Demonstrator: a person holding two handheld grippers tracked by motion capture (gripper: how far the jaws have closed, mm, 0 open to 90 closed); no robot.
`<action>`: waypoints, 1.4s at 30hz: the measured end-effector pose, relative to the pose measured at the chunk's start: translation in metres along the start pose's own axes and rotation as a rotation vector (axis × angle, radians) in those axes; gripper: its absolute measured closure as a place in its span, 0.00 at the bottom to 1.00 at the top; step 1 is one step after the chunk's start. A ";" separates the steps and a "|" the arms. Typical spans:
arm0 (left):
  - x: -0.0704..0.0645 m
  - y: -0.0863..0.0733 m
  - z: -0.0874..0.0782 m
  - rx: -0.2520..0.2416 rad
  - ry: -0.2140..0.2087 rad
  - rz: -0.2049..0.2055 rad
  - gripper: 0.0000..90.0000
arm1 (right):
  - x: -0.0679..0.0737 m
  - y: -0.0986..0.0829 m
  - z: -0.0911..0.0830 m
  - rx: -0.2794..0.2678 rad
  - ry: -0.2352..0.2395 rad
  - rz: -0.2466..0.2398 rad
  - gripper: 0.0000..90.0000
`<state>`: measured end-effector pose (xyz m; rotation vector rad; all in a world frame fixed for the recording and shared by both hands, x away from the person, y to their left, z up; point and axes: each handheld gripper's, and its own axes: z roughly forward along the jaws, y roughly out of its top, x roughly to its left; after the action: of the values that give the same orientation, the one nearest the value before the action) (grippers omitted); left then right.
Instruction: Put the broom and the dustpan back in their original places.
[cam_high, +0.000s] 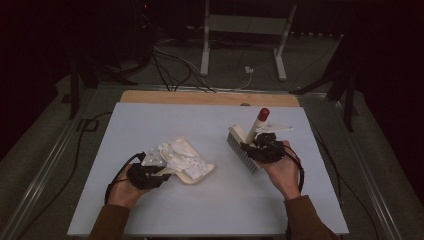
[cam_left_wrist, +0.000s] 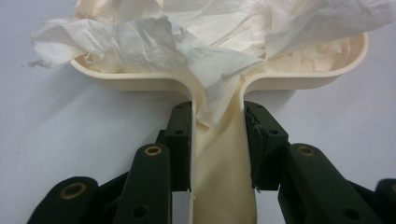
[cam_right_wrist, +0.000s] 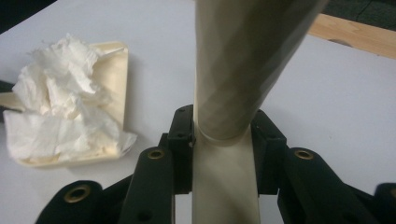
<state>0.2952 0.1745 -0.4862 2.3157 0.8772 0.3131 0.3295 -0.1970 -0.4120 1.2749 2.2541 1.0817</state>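
I log left gripper (cam_high: 161, 172) clamped on dustpan (cam_high: 192, 162) handle, crumpled paper (cam_high: 177, 155) inside | right gripper (cam_high: 254, 145) pinching brush (cam_high: 245, 147), at dustpan's 3 o'clock, apart.

Both forearms reach in over the near edge, sleeves brown. The left hand (cam_high: 125, 187) grips the left gripper (cam_high: 162, 170), angled toward the right, its jaws clamped tight on something cream. The right hand (cam_high: 282, 170) holds the right gripper (cam_high: 252, 145), pointing left and apparently slightly upward, jaws likewise closed around a shaft.
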 end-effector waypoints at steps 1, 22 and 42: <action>0.000 -0.001 0.000 -0.001 0.003 -0.006 0.75 | 0.000 0.000 0.000 0.001 0.004 -0.003 0.75; 0.002 -0.007 -0.008 -0.021 0.093 -0.096 0.74 | -0.021 -0.007 -0.006 0.022 0.092 -0.044 0.75; 0.010 -0.014 -0.013 -0.041 0.202 -0.215 0.74 | -0.047 -0.016 -0.015 0.032 0.082 -0.030 0.75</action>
<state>0.2902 0.1948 -0.4852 2.1542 1.1966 0.4731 0.3366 -0.2481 -0.4175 1.2263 2.3514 1.1108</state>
